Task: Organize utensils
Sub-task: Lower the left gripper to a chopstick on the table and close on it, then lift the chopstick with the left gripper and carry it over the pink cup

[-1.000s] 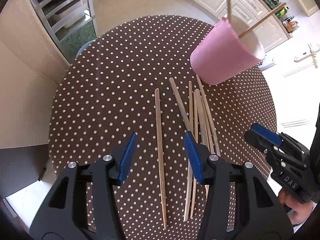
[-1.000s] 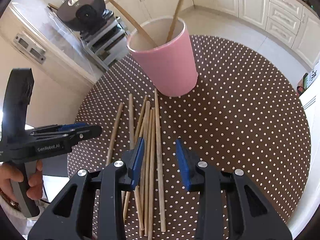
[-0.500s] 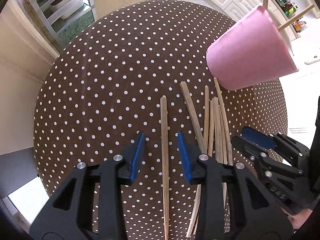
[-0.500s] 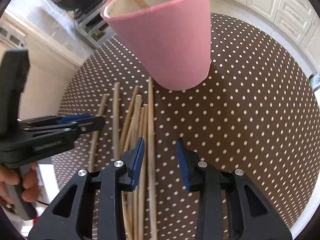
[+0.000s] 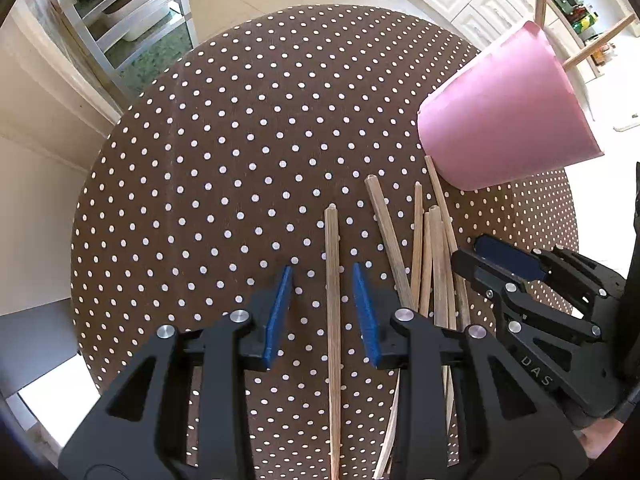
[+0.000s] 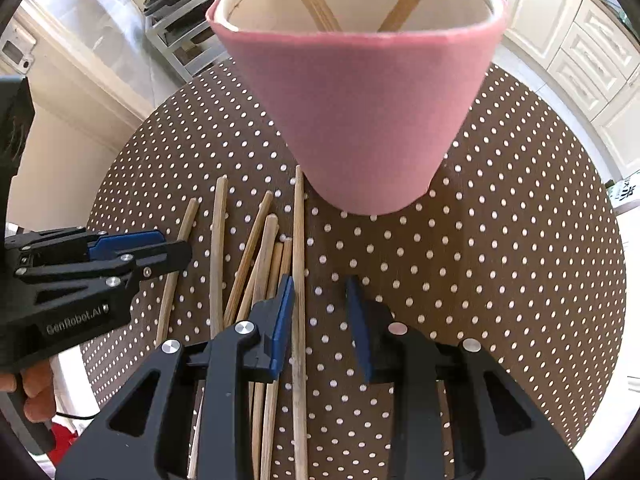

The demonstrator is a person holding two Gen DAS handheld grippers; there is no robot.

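Note:
Several wooden chopsticks [image 5: 432,256] lie on the brown polka-dot table [image 5: 224,152] beside a pink cup [image 5: 504,112] that holds two sticks. My left gripper [image 5: 322,280] is open and low, its jaws astride a single chopstick [image 5: 332,288] lying left of the pile. My right gripper [image 6: 320,292] is open, low over the table, with the rightmost chopstick [image 6: 298,248] just inside its left pad. The pink cup [image 6: 360,112] stands right ahead of it. Each gripper also shows in the other's view, the right [image 5: 520,276] and the left [image 6: 132,248].
A metal shelf rack [image 5: 120,20] stands beyond the table's far left edge. White kitchen cabinets [image 6: 580,48] line the back. The table's round edge [image 6: 616,240] is close on the right.
Both grippers have moved forward and down toward the chopsticks. The left gripper's jaws have narrowed around the single chopstick. The cup looms larger in the right wrist view.

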